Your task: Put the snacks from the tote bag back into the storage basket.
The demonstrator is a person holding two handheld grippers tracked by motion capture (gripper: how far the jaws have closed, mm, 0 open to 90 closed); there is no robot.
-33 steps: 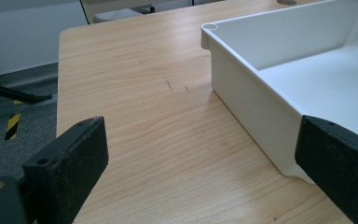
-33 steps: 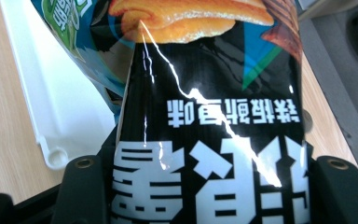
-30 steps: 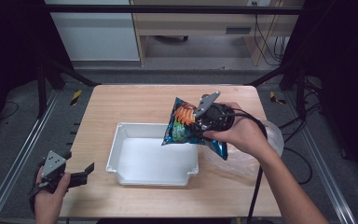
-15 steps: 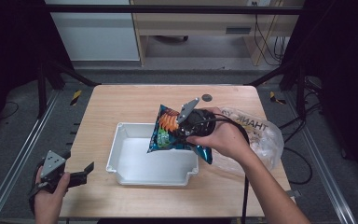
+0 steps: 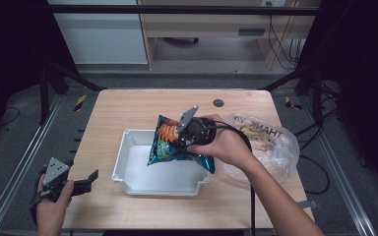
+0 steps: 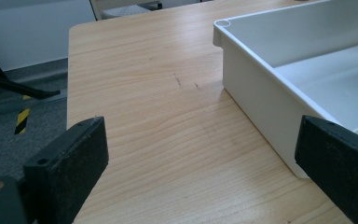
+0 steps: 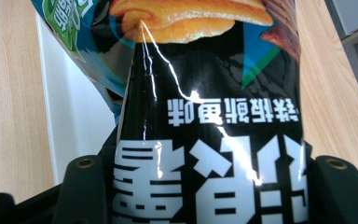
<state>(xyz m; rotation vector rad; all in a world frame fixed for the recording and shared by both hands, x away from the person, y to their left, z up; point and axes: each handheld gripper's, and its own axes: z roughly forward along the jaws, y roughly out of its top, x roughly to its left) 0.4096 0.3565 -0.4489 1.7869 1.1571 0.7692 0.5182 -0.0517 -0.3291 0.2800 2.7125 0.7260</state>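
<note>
Fingers (image 7: 81, 186) of our right gripper (image 5: 189, 135) squeeze the chip bag (image 5: 170, 142), which has moved left over the white tray (image 5: 128, 169), so we can drop it in, while our left gripper (image 5: 81, 187) waits wide open, holding nothing.

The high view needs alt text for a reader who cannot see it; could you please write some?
A person's right gripper holds a chip bag over a white bin on a wooden table. The left gripper waits open at the table's near left corner; a clear plastic bag lies right.

Bare table (image 5: 123, 105) lies left of the white bin (image 5: 128, 173); a plastic bag (image 5: 270, 145) crowds its right.
</note>
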